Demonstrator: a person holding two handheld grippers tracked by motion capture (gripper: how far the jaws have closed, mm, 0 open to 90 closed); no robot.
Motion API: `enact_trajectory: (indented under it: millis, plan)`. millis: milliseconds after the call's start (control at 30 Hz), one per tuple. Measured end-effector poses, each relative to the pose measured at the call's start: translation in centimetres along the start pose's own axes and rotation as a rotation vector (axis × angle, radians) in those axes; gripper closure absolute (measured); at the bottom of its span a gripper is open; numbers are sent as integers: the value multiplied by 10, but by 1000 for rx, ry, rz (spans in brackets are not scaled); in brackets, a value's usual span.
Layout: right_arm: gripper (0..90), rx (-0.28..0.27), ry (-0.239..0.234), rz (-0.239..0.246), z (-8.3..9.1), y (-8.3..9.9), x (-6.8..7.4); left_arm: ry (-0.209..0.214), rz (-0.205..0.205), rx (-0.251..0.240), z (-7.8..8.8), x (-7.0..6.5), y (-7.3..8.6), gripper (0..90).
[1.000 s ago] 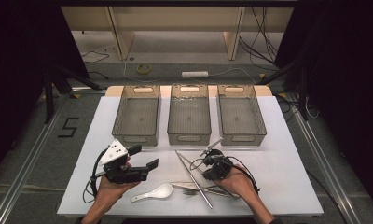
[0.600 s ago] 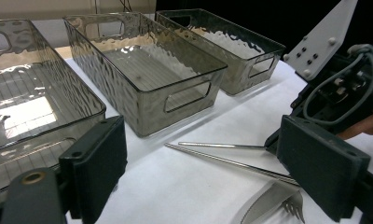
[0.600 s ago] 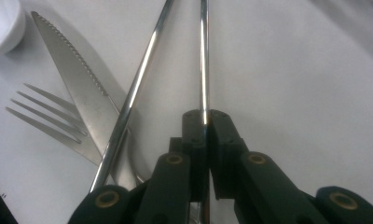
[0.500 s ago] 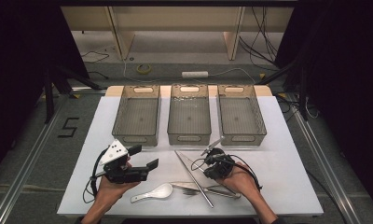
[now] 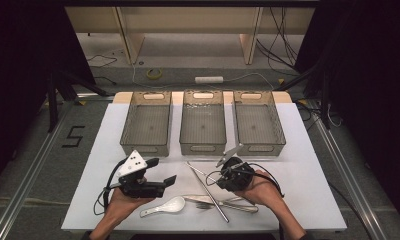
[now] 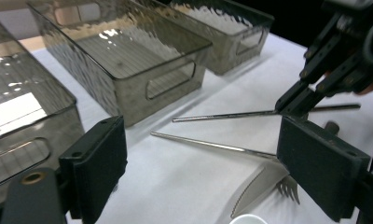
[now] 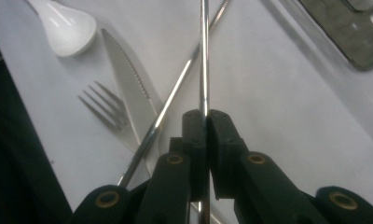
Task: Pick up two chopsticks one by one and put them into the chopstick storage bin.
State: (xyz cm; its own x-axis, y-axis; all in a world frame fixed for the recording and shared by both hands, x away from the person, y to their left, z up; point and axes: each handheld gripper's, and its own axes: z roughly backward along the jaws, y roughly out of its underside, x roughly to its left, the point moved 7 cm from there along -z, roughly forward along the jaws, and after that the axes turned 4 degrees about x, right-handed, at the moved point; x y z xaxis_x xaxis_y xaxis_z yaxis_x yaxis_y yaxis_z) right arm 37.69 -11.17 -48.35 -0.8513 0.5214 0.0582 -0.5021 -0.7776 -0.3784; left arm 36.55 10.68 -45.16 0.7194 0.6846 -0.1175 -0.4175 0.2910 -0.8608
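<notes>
My right gripper (image 7: 204,122) is shut on a thin metal chopstick (image 7: 203,56), which runs straight out from between the pads and hangs just above the white table. In the high view the right gripper (image 5: 219,181) is at the front centre. A second chopstick (image 7: 175,93) lies on the table and crosses under the held one. Beside it lie a serrated knife (image 7: 128,88), a fork (image 7: 105,109) and a white spoon (image 7: 65,23). My left gripper (image 5: 163,170) hovers at the front left, open with nothing between its jaws, and points toward the cutlery.
Three clear grey bins (image 5: 147,145) (image 5: 203,147) (image 5: 260,145) stand in a row across the back of the table. The spoon (image 5: 165,206) lies near the front edge. Cables trail from both grippers. The white table top (image 5: 308,165) ends close behind the hands.
My right gripper has risen a little with the chopstick pinched in it. The left gripper has stayed where it was.
</notes>
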Motion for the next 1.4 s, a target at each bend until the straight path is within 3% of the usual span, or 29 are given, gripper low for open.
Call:
enact_trajectory:
  millis: [333,433,700,1067,1400]
  plan:
    - [865,5,-16,133,7,-6,19,80,-115,101,-19,-19,-1,156]
    - [866,9,-13,174,8,-8,22,97,-168,138,-25,-25,-1,161]
    - [866,22,-27,240,10,-10,31,129,-282,233,-44,-40,4,198]
    - [866,17,-41,317,12,-12,40,185,-396,289,-51,-55,14,402]
    - [865,35,-58,352,11,-11,45,208,-454,322,-51,-58,19,549]
